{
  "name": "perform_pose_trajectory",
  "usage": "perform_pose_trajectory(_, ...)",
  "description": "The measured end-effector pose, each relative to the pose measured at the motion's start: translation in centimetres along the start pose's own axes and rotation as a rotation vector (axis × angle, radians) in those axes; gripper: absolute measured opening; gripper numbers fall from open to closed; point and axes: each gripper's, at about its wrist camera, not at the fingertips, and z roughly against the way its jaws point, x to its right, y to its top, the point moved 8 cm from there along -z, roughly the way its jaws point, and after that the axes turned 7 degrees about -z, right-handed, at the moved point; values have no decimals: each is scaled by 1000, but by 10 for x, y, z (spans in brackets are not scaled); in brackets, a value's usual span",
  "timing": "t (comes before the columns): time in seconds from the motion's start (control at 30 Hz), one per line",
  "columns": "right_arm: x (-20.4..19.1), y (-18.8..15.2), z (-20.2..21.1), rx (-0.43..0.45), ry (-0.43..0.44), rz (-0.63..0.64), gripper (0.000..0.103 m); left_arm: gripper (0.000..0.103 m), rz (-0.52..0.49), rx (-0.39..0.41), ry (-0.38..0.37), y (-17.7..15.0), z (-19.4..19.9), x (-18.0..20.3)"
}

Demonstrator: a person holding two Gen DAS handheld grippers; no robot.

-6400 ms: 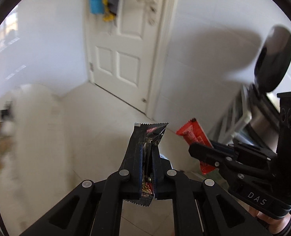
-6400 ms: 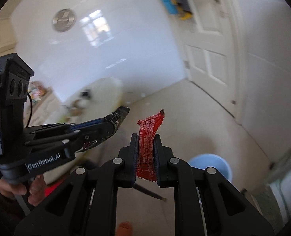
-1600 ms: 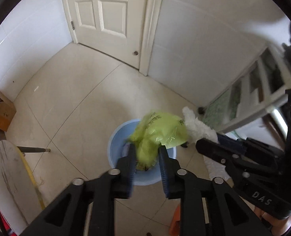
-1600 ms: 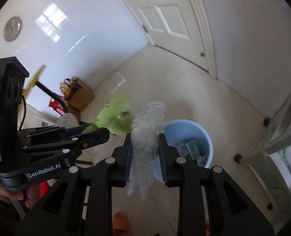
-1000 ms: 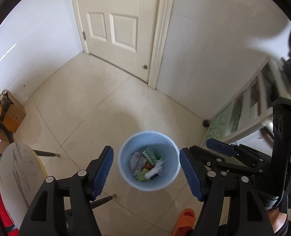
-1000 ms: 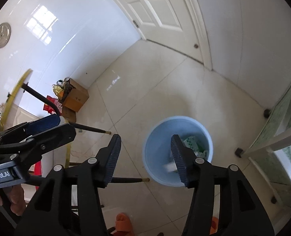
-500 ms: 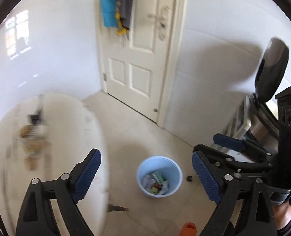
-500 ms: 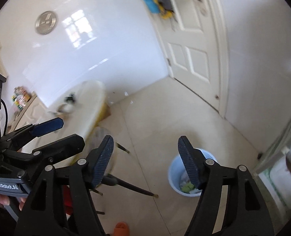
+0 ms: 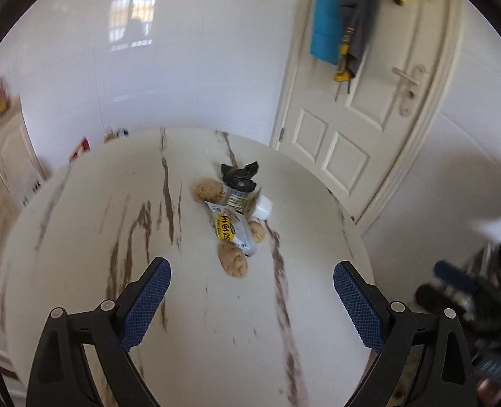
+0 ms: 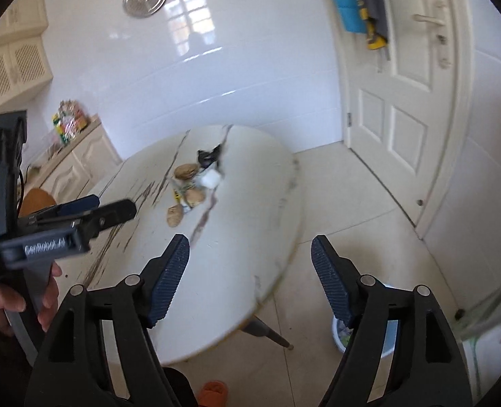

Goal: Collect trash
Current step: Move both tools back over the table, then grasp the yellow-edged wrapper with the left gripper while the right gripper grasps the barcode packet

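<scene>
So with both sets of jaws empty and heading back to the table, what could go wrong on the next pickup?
The trash pile is tangled: a clear wrapper lies over the brown lumps, so one grab may drag or scatter the rest. The lumps look round and could roll off the table. The bin is low beside it, so drops could miss.

- I see a white marble-look table, brown veins, oval top.
- Trash pile near its middle: three brown lumps, a yellow-print clear wrapper, a crumpled black wrapper, a small white cup.
- Tiled floor carries the table and a blue bin.
</scene>
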Motion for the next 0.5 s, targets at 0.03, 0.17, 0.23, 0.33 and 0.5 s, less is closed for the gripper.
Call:
perform_pose_trajectory(0.03, -2, 0, -5, -8, 5, 6, 72, 95, 21, -21, -17, 0, -7, -2)
perform_pose_trajectory(0.17, -8, 8, -41, -45, 19, 29, 72, 95, 22, -49, 44, 11, -34, -16)
perform_pose_trajectory(0.23, -5, 11, -53, -60, 29, 40, 72, 92, 40, -77, 53, 17, -51, -16)
perform_pose_trajectory(0.33, -4, 20, -74, -83, 30, 67, 72, 80, 63, -112, 57, 23, -79, -25)
perform_pose_trajectory(0.5, -11, 29, -106, -125, 36, 134, 72, 60, 72, -153, 39, 27, -101, -34)
